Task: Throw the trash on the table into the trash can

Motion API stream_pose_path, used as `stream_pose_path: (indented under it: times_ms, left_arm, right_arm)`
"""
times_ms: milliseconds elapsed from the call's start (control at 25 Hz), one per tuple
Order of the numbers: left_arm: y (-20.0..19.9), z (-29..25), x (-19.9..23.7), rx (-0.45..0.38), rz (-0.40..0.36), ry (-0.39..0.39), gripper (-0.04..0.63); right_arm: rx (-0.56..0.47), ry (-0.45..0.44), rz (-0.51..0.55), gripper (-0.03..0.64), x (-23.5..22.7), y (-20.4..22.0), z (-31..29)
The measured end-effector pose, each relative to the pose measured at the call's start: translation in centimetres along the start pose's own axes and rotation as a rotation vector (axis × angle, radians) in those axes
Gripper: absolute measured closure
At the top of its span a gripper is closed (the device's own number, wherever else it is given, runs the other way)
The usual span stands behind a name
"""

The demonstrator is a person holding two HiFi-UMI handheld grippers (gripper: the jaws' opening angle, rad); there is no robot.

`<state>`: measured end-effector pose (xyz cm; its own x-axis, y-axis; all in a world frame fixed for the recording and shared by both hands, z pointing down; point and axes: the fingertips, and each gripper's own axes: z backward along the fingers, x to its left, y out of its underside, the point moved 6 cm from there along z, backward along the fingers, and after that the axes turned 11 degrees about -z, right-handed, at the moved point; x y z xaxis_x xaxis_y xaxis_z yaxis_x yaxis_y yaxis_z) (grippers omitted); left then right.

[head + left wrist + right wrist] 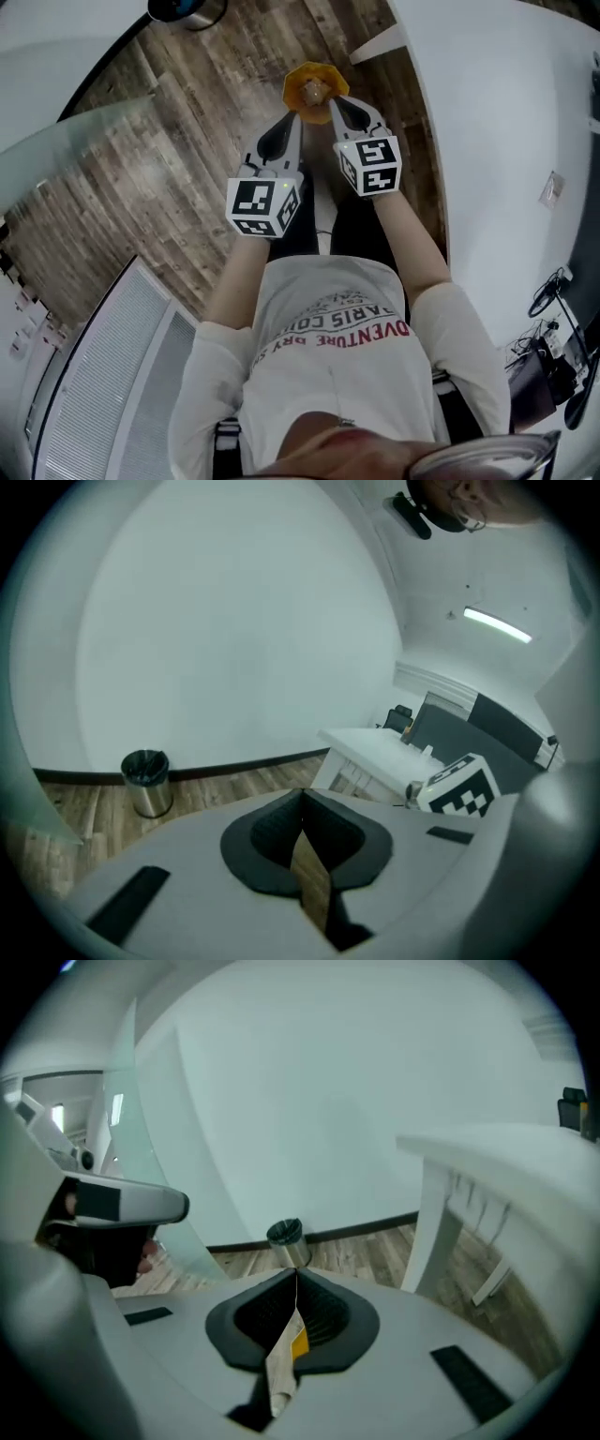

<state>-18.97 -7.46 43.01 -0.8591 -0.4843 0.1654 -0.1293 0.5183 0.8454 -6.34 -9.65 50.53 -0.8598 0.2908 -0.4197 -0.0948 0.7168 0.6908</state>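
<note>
**Light paper scrap pinched from both sides**

The paper wrapper [314,89], orange and brown, looks thin, light and soft. I judge it will crumple or tear rather than resist, and could slip free if only a corner is nipped. An edge or fold taken deep between the pads seems the safest hold. It sits at the tips of both grippers, bridging them. The left gripper [302,803] has its jaws pressed together on a brown strip of the wrapper that runs back from the tips. The right gripper [296,1279] is likewise closed tight, with a pale and yellow flap of the same wrapper clamped between its pads. The trash can [145,780] stands on the floor ahead of and below both grippers, well apart from them; the white table [506,1152] lies off to the right gripper's right
</note>
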Motion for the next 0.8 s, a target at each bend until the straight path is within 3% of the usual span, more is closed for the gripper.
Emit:
stream_pose_path:
  times_ms: [160,360,560,800]
  left_arm:
    - [-6.0,1.9,-5.5,-0.070,-0.005,0.058,0.572]
    - [-11.8,2.9,-15.7,-0.160,-0.138,0.247,0.572]
    - [-17.0,3.8,-27.8,-0.270,-0.252,0.433,0.572]
    - [-18.2,3.6,-42.2,-0.338,-0.388,0.657,0.572]
  right_arm:
    - [-0.137,0.041,0.012,0.589,-0.1,-5.7,10.4]
    - [-0.324,0.204,-0.018,0.589,-3.6,-8.7,24.2]
    - [-0.470,0.377,-0.109,0.589,-8.2,-7.2,38.6]
    - [-0.617,0.625,-0.205,0.589,-13.6,-2.1,53.4]
